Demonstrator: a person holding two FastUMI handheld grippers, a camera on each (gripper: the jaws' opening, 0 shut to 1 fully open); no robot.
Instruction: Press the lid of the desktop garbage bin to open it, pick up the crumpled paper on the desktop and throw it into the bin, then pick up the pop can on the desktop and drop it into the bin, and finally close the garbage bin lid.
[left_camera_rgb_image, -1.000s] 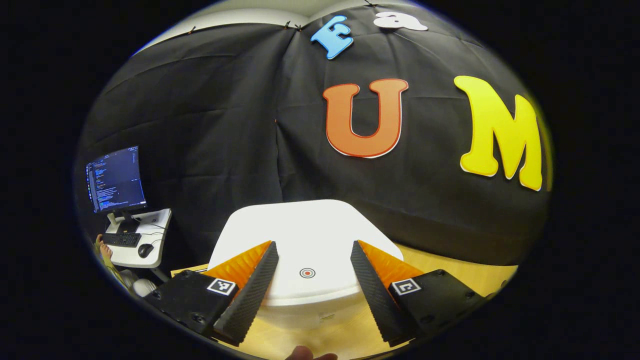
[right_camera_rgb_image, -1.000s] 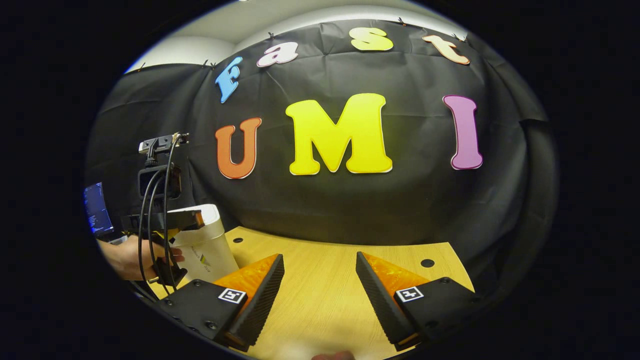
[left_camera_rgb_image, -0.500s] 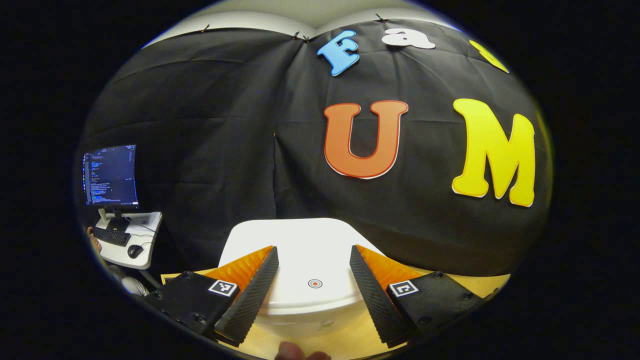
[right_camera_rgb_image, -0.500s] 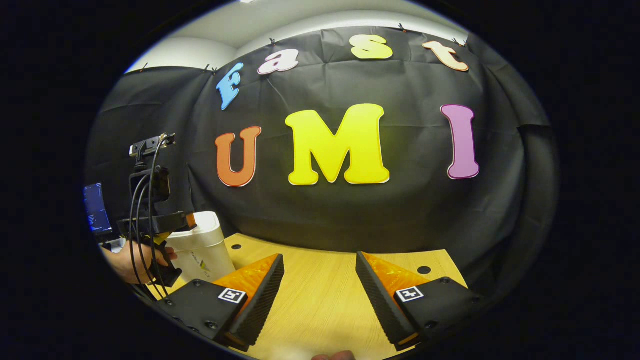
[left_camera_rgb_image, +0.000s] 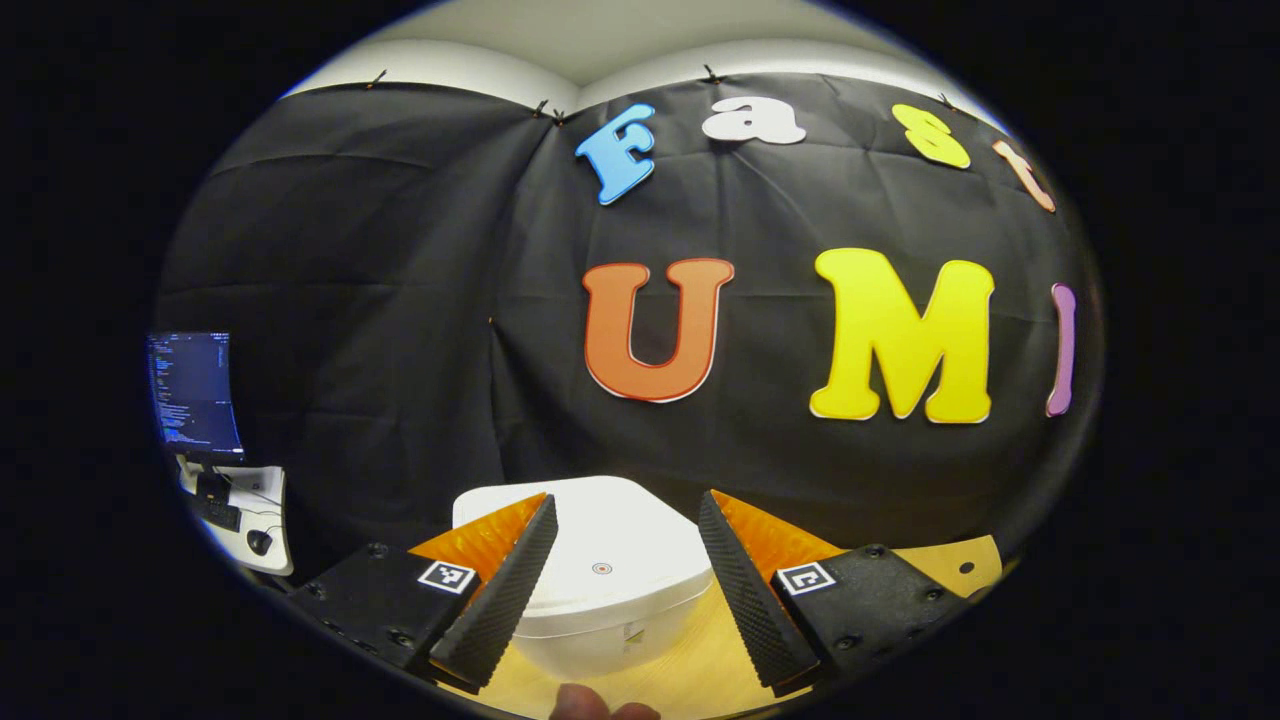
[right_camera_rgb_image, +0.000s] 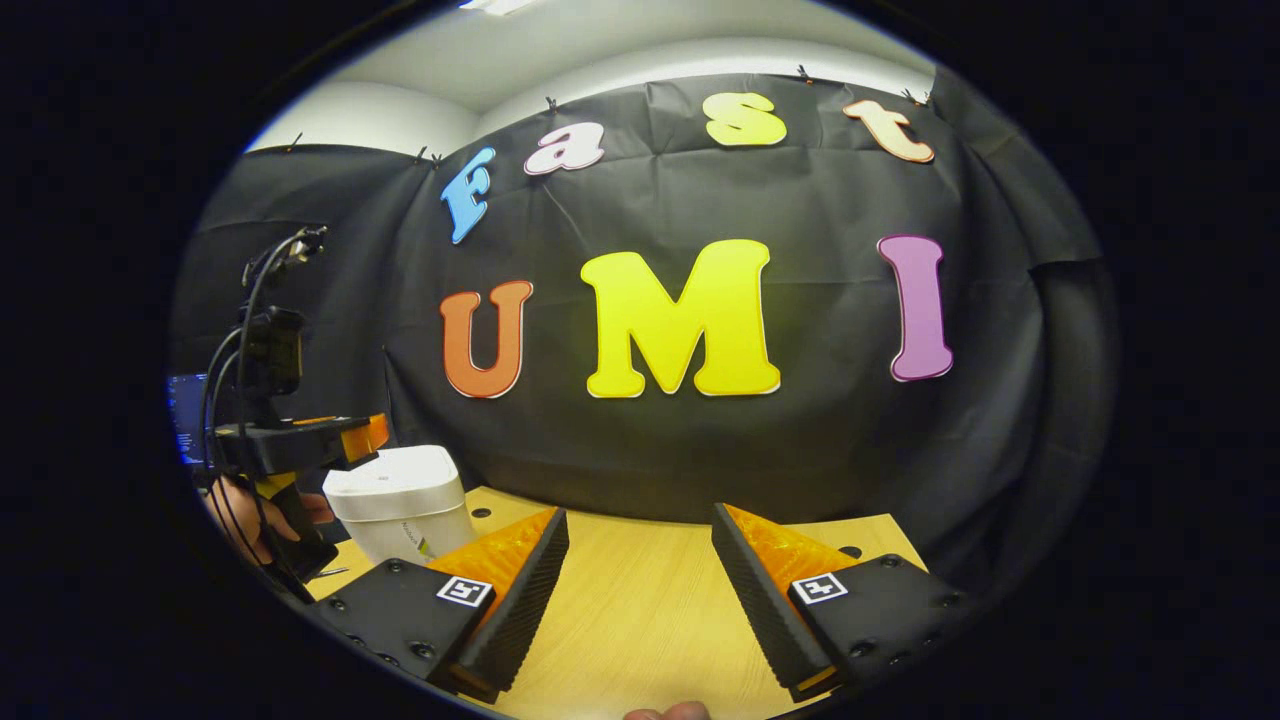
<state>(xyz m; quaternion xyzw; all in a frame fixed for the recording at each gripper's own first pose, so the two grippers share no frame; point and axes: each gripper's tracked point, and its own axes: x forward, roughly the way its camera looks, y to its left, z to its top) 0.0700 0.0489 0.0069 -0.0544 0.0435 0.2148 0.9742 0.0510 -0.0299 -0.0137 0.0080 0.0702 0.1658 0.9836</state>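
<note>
Bin: lid down, on your table.
Left gripper: released, above the lid.
Right gripper: released, grasping nothing.

- One bin, white, with one lid on top; the right gripper view shows the same bin.
- One small round mark on that lid.
- Two grippers: the left gripper and the right gripper, with two fingers each.
- One hand on the left gripper's handle.
- One wooden table, with three holes showing in its top.
- One monitor, one keyboard, one mouse on one side desk.
</note>
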